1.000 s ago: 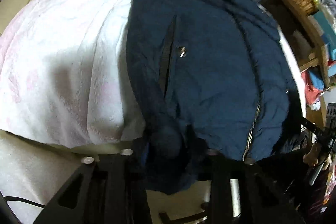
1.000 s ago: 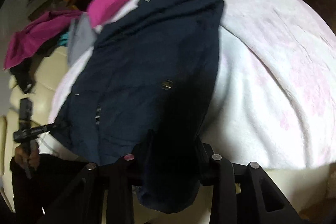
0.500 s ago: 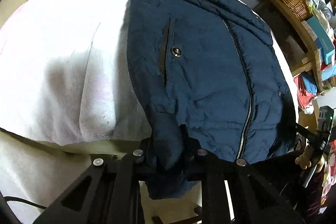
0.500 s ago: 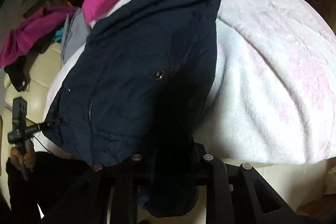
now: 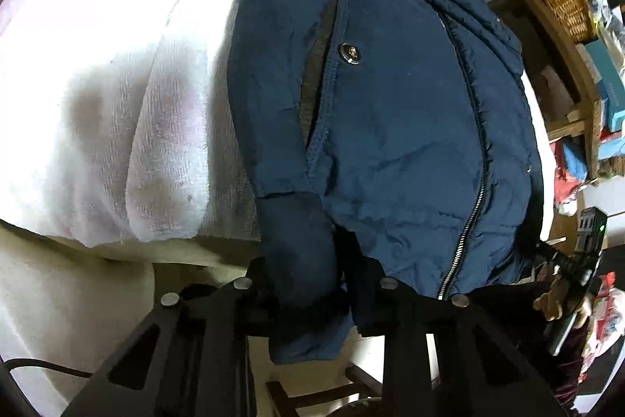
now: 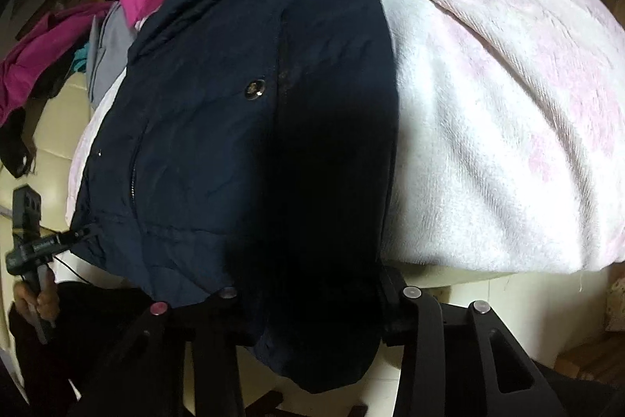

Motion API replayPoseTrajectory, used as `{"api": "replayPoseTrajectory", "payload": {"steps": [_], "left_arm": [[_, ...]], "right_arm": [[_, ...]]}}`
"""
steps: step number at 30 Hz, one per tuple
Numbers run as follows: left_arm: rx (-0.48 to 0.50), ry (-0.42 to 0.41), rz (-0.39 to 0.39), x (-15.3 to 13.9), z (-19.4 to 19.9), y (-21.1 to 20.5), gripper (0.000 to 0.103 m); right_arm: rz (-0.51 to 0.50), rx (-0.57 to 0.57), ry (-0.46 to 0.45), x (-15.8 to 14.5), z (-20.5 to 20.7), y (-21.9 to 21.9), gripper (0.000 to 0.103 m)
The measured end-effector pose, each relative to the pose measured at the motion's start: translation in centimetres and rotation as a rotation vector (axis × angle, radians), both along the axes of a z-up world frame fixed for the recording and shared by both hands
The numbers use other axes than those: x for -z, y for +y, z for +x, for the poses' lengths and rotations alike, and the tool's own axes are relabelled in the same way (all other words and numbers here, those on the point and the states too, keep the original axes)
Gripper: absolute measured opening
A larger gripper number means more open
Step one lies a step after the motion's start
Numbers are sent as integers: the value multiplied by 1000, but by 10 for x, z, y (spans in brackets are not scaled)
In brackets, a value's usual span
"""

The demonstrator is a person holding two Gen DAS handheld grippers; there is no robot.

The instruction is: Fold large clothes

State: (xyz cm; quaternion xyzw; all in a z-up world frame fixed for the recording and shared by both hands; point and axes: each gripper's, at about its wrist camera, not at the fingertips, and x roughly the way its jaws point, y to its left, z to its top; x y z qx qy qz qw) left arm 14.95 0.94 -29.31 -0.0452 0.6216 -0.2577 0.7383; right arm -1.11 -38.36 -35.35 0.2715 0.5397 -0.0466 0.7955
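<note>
Lying zipped on pink blanket [image 5: 117,104], navy jacket [image 5: 390,124], cuffs between both grippers' opening fingers, contact unclear.

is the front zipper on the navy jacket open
No, in the left wrist view the zipper runs closed down the front of the navy jacket, both halves meeting along it.

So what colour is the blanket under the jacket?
White with faint pink patches; the blanket shows best in the right wrist view, beside the navy jacket.
</note>
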Motion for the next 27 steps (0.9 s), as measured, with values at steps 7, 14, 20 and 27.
{"api": "replayPoseTrajectory", "payload": {"steps": [7, 14, 20, 27], "left_arm": [[12, 15, 44, 11, -3, -8, 38], [53, -66, 34, -6, -22, -21, 18], [106, -142, -48, -45, -52, -15, 13], [175, -197, -150, -94, -97, 2, 13]], "right_arm": [[78, 23, 104, 26, 6, -7, 62], [42, -62, -17, 1, 11, 7, 18], [118, -63, -153, -37, -8, 2, 15], [120, -166, -261, -88, -48, -5, 14]]}}
